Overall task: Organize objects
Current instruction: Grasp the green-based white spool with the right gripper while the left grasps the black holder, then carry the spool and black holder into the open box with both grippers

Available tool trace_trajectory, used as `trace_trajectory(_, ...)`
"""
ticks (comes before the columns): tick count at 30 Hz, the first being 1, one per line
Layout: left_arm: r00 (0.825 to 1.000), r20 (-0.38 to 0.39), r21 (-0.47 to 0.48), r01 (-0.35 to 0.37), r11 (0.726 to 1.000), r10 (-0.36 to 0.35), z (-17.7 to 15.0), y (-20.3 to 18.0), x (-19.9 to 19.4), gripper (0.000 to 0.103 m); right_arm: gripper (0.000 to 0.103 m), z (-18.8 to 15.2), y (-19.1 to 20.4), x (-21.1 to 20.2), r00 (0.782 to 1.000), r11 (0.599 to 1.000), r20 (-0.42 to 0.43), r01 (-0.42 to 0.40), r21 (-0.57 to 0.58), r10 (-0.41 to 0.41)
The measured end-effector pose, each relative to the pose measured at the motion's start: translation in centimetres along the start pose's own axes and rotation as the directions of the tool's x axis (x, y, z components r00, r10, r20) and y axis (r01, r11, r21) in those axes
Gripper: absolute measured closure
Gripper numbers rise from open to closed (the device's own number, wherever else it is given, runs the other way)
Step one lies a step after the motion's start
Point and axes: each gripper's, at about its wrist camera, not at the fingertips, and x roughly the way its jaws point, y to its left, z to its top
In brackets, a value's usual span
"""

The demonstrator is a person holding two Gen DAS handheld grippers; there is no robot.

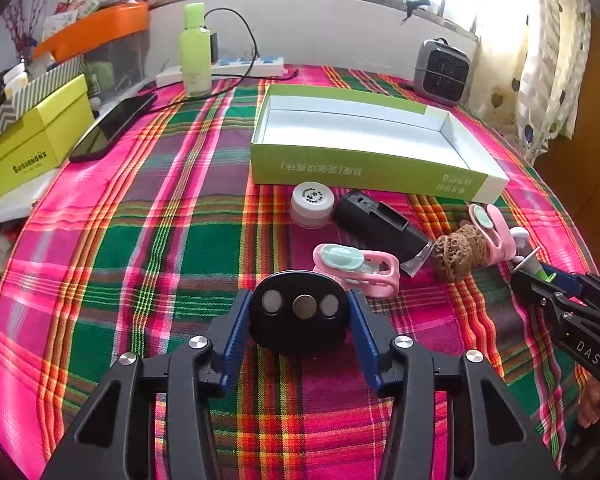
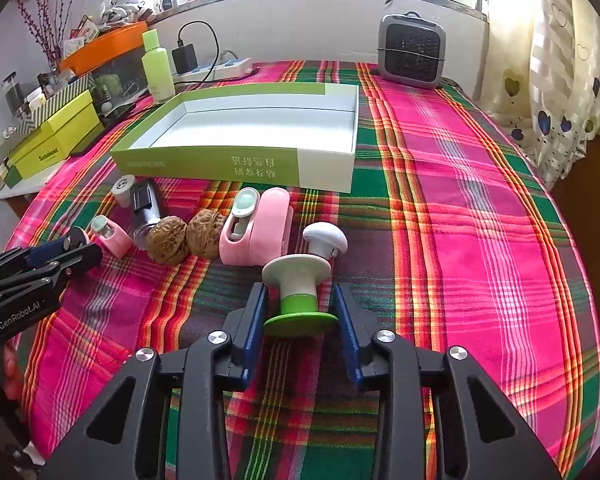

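My left gripper (image 1: 298,312) is shut on a black oval object with three metal discs (image 1: 300,312), held just above the plaid cloth. My right gripper (image 2: 300,300) stands open around a green-and-white spool-shaped object (image 2: 298,292) lying on the cloth; the blue pads (image 2: 256,316) look just clear of it. An empty green-and-white cardboard box (image 1: 364,168) (image 2: 204,162) sits beyond. In front of it lie a white jar (image 1: 312,204), a black device (image 1: 376,224), two pink clips (image 1: 356,268) (image 2: 256,226), two walnuts (image 2: 188,238) and a white mushroom-shaped knob (image 2: 324,240).
A small grey heater (image 2: 412,54) stands at the back. A green bottle (image 1: 196,52), a power strip (image 1: 236,66), a black phone (image 1: 112,126) and yellow-green boxes (image 1: 32,148) sit at the back left. A curtain (image 2: 560,92) hangs on the right.
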Motion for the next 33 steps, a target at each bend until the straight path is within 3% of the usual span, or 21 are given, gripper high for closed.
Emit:
trace_trajectory(21, 0.998, 0.042, 0.015, 0.052, 0.999, -0.052, 0.8, -0.5, -1.8, 0.057, 0.068, 0.9, 0.7, -1.9, 0.996, 0.997, 0.045, -0.081, -0.013, 0.082)
trace_trajectory(33, 0.989, 0.084, 0.034, 0.116, 0.993, -0.119, 4.8, -1.3, -1.7, 0.057, 0.068, 4.1, 0.9, -1.9, 0.991, 0.994, 0.087, -0.099, -0.04, 0.102)
